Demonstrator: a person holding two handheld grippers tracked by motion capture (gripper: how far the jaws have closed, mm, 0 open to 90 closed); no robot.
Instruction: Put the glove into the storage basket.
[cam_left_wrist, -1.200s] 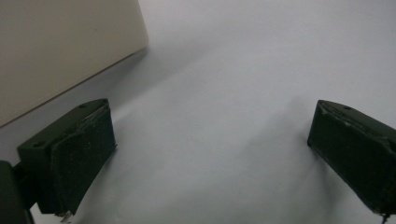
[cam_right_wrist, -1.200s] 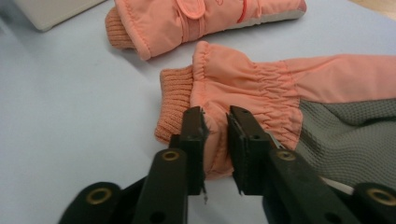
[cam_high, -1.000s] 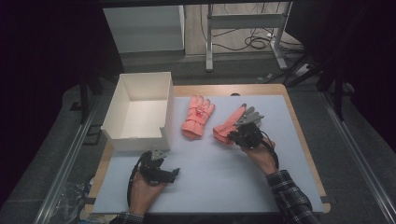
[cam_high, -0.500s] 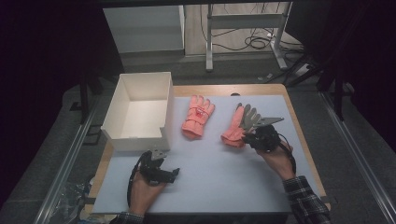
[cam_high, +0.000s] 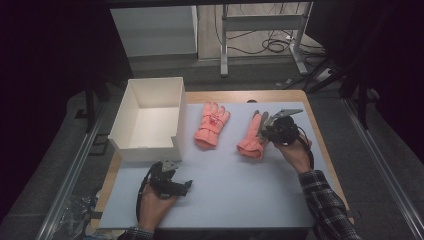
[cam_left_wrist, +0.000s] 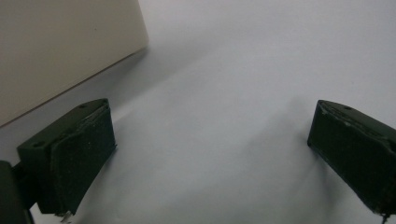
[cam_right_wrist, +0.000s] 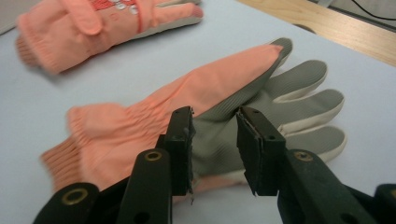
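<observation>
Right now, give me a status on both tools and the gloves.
Right tool open, jaws over the near glove's palm edge, not clamped. Left tool open, idle on the mat beside the box. Second glove lies apart. Nothing in the way.

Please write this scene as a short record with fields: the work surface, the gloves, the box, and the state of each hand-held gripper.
surface: pale mat on a wooden table
glove near right hand-held gripper: orange with grey palm, lying flat, palm side partly up
second glove: orange, lying flat, beside the box
box: white, open top, at the mat's left edge
right hand-held gripper: jaws apart, just over the palm of the grey-palmed glove, not clamped
left hand-held gripper: jaws wide apart over bare mat, holding nothing
</observation>
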